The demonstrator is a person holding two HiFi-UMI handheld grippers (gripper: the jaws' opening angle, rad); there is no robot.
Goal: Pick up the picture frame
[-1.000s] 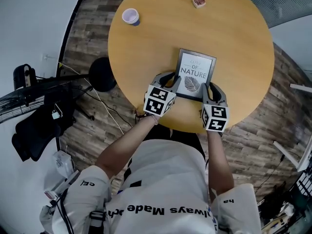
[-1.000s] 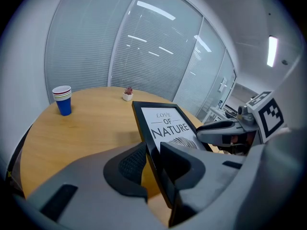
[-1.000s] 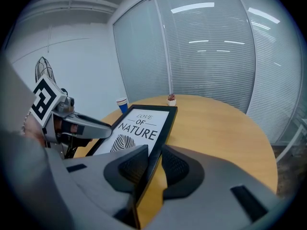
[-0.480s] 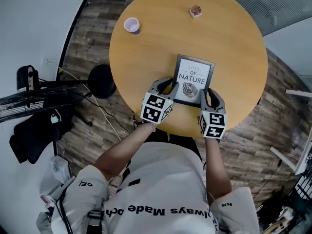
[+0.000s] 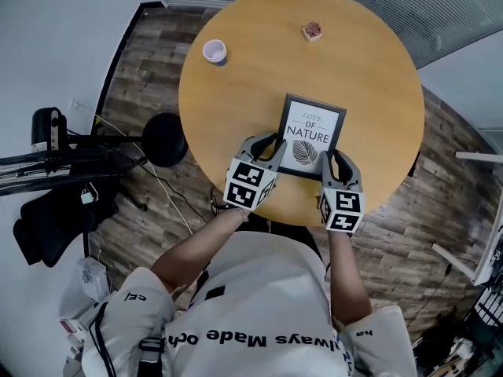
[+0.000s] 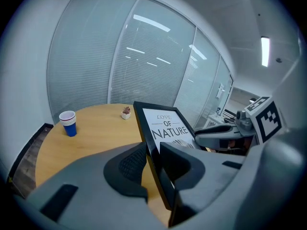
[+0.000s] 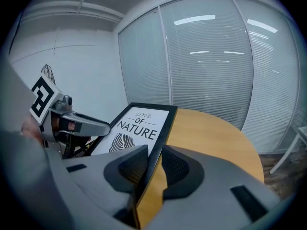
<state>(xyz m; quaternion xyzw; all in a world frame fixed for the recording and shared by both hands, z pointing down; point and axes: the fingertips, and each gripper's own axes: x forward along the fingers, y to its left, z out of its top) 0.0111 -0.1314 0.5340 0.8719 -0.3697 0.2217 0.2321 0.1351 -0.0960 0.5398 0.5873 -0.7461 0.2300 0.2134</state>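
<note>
The picture frame (image 5: 310,134) is black with a white print reading "LOVE OF NATURE" and a leaf drawing. It is held over the near part of the round wooden table (image 5: 369,69). My left gripper (image 5: 274,148) is shut on the frame's left edge (image 6: 149,143) near its bottom corner. My right gripper (image 5: 333,162) is shut on the frame's right edge (image 7: 160,145) near the other bottom corner. In both gripper views the frame (image 7: 139,128) stands tilted up between the jaws, its far end raised off the table (image 6: 91,128).
A stack of paper cups (image 5: 214,51) (image 6: 68,122) stands at the table's far left. A small potted plant (image 5: 312,31) (image 6: 125,112) sits at the far side. Glass walls with blinds (image 7: 211,61) ring the room. A black stand (image 5: 161,140) and cables lie on the floor left.
Both grippers stay shut on the frame's lower corners. The frame has risen slightly toward me, and the head view has shifted so more of the table shows.
</note>
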